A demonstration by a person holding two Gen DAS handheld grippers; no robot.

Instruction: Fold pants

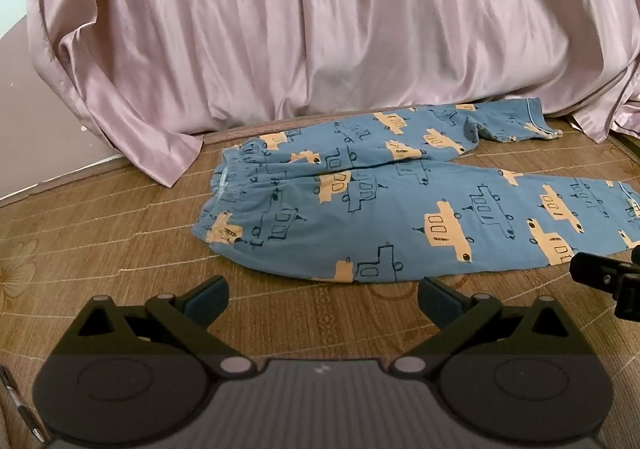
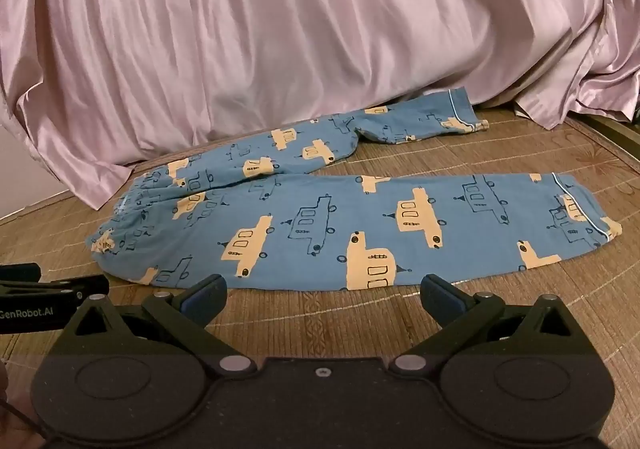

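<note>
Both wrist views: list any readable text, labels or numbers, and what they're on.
"GenRobot.AI": white print on the left gripper, at the right wrist view's left edge; first letter partly cut off.
Small white tag at the pants waistband: no legible text.
Nothing else readable in either view.

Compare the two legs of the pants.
The near leg lies straight and flat on the mat; the far leg bends partway along. The near leg's cuff lies in the open; the far leg's cuff reaches the pink sheet. Both are blue with the same car print and meet at the waistband.
</note>
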